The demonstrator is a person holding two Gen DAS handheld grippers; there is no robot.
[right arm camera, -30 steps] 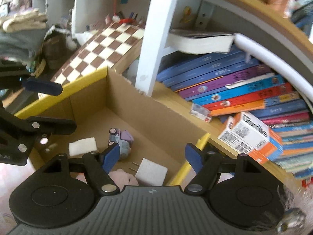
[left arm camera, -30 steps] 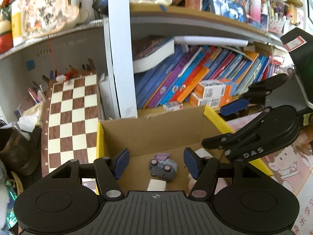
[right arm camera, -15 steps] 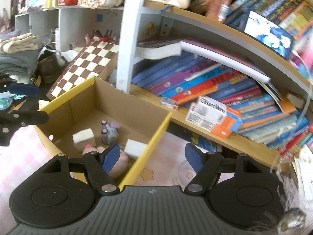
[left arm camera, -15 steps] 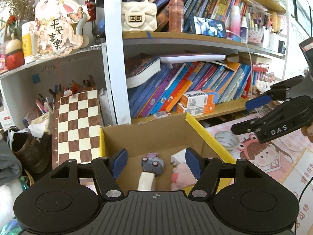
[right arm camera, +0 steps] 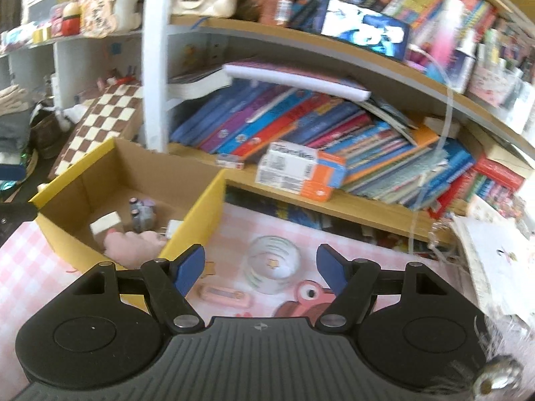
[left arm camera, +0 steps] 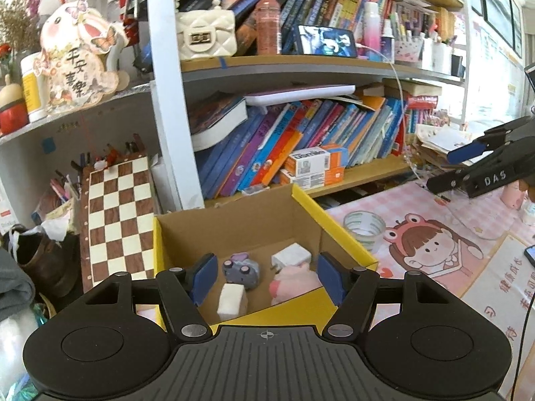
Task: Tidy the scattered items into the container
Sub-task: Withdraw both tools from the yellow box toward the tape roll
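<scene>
While the yellow-rimmed cardboard box (left arm camera: 334, 224) holds a pink plush toy (left arm camera: 294, 280), both the left gripper (left arm camera: 267, 279) and right gripper (right arm camera: 260, 267) hover spread and empty; a clear glass jar (right arm camera: 271, 264) sits on the pink checked surface (right arm camera: 30, 244).

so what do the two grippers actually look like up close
Both match: the left gripper and right gripper have black plastic bodies with a ribbed centre plate, two round discs, silver pivot bolts and black fingers tipped with blue pads. From the side, the right gripper shows white "DAS" lettering.
</scene>
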